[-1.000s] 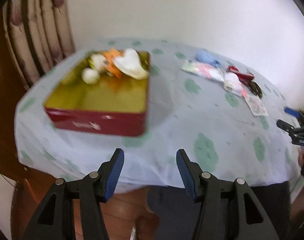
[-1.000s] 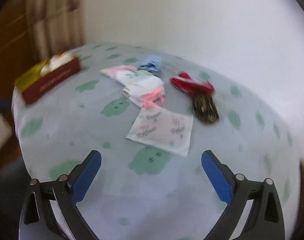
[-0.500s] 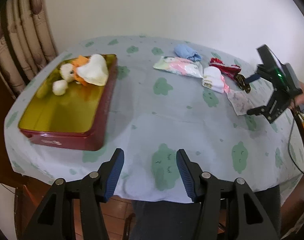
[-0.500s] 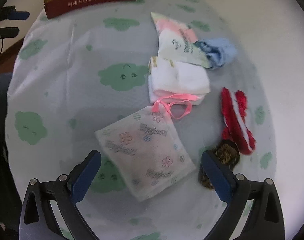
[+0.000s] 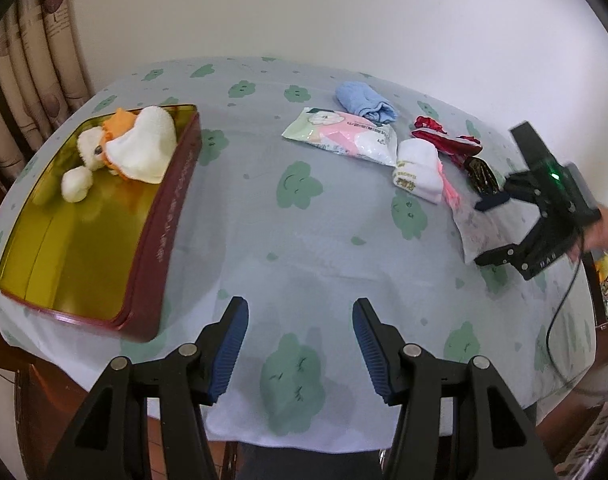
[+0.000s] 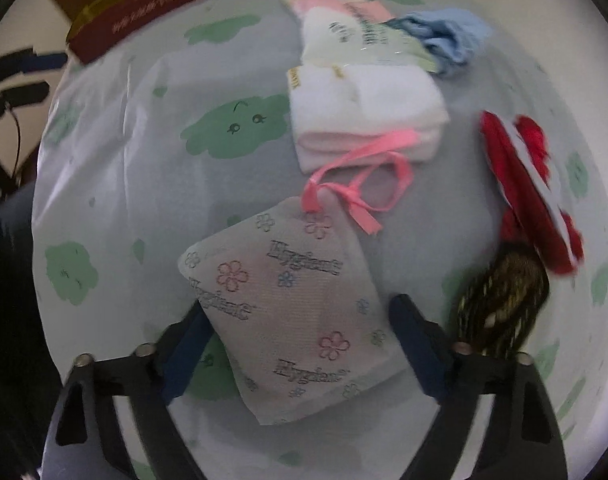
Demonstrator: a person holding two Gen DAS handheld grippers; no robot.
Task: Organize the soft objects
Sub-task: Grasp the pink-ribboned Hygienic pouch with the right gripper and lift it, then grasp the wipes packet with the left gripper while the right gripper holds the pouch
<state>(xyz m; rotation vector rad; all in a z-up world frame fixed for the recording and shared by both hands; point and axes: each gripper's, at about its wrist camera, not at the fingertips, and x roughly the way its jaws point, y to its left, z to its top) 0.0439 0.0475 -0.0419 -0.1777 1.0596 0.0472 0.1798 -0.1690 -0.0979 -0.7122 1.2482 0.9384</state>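
Observation:
A white mesh pouch [image 6: 296, 304] printed with flowers and tied with a pink ribbon [image 6: 359, 184] lies flat on the cloud-print tablecloth. My right gripper [image 6: 300, 308] points down over it. Its jaws are closing with the pouch between them, and a small gap still shows at the right pad. The left wrist view shows that gripper [image 5: 483, 232] at the pouch [image 5: 469, 236]. My left gripper [image 5: 300, 332] is open and empty above the table's near edge. At the left, a red tin [image 5: 160, 240] with a gold inside holds a plush toy [image 5: 132, 148].
Beyond the pouch lie folded white socks [image 6: 363, 120], a pink-and-white packet [image 6: 343, 20], a blue cloth [image 6: 447, 36], a red-and-white fuzzy piece [image 6: 527, 188] and a brown-gold hair tie [image 6: 499, 304]. A curtain [image 5: 28, 60] hangs at the far left. A white wall stands behind the table.
The right gripper tipped down and sank over the pouch, and its jaws narrowed around it. The left gripper slid over the table, so the tin shifted left in its view.

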